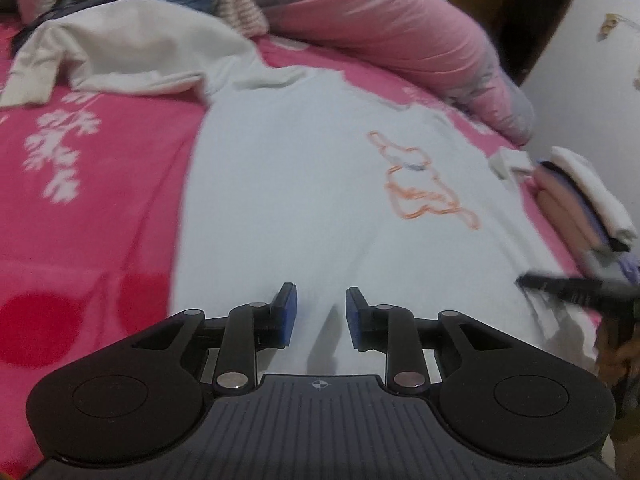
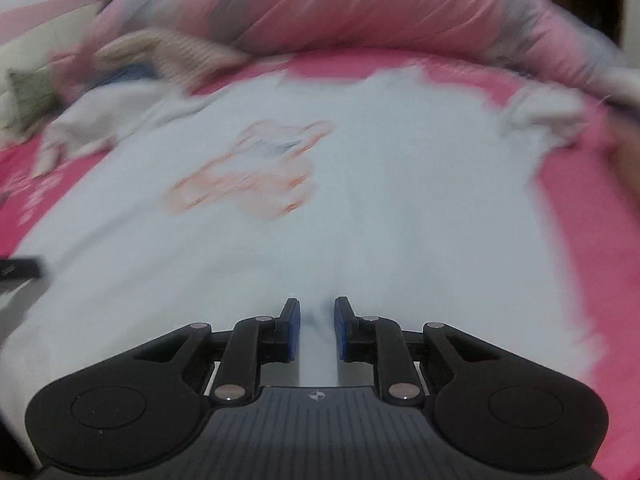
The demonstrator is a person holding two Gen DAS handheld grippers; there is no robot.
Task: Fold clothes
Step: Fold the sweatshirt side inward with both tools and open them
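The left gripper (image 1: pixel 320 314) has its blue-padded jaws a little apart with nothing between them, only the white shirt (image 1: pixel 304 184) lying flat below and ahead. The right gripper (image 2: pixel 317 330) stands much the same, jaws narrowly apart; a pale strip of the shirt (image 2: pixel 360 208) shows through the gap, but the blur leaves it unclear whether the pads touch the cloth. The shirt is spread front-up on the pink bed (image 1: pixel 92 208), smooth near both grippers, with an orange outline print (image 1: pixel 420 184) on the chest and a faint crease running up from the hem. In the left view the print sits ahead and to the right of the jaws; in the right view it (image 2: pixel 256 172) sits ahead and to the left. A cream garment (image 1: pixel 132 56) lies rumpled past the shirt's far left corner, a pink duvet (image 1: pixel 384 20) is heaped along the far edge, and a folded stack (image 1: pixel 580 196) rests just beside the shirt's right side.
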